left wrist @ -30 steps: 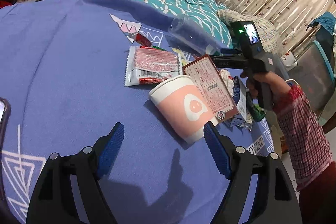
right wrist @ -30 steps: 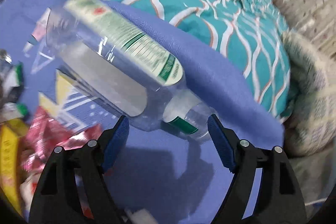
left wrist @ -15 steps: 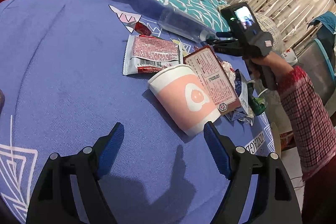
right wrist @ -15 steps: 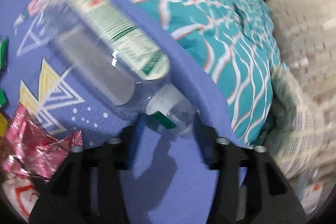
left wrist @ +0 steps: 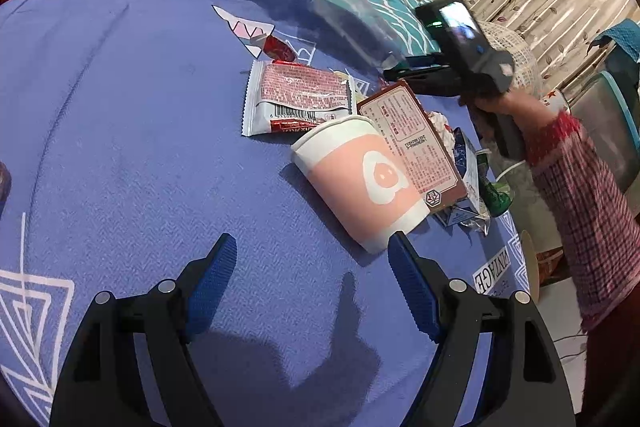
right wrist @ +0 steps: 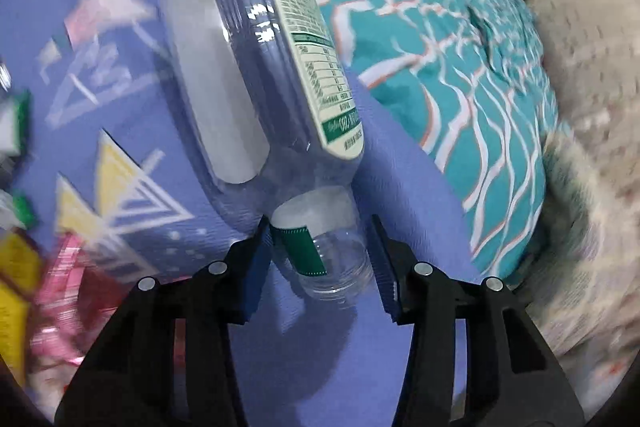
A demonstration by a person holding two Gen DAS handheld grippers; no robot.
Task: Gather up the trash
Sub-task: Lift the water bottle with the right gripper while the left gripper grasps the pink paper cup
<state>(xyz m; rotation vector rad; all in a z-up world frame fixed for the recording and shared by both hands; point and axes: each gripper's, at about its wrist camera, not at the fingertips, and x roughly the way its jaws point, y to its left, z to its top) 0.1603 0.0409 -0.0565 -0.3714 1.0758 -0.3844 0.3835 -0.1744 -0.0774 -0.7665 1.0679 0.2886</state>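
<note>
Fingers of the left gripper (left wrist: pixel 310 263) gape wide, empty, above the blue cloth (left wrist: pixel 120 107); the tipped paper cup (left wrist: pixel 360 183) lies just ahead and right. Right gripper (right wrist: pixel 320 247) is clamped on the neck of the clear plastic bottle (right wrist: pixel 256 75), long axis running away from the fingers. "VINTAGE" reads on the cloth; the bottle label is illegible.

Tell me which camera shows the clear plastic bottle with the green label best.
The right wrist view: the clear plastic bottle fills the frame, its neck between the right gripper fingers. The left wrist view shows it small, faint and blurred.
</note>
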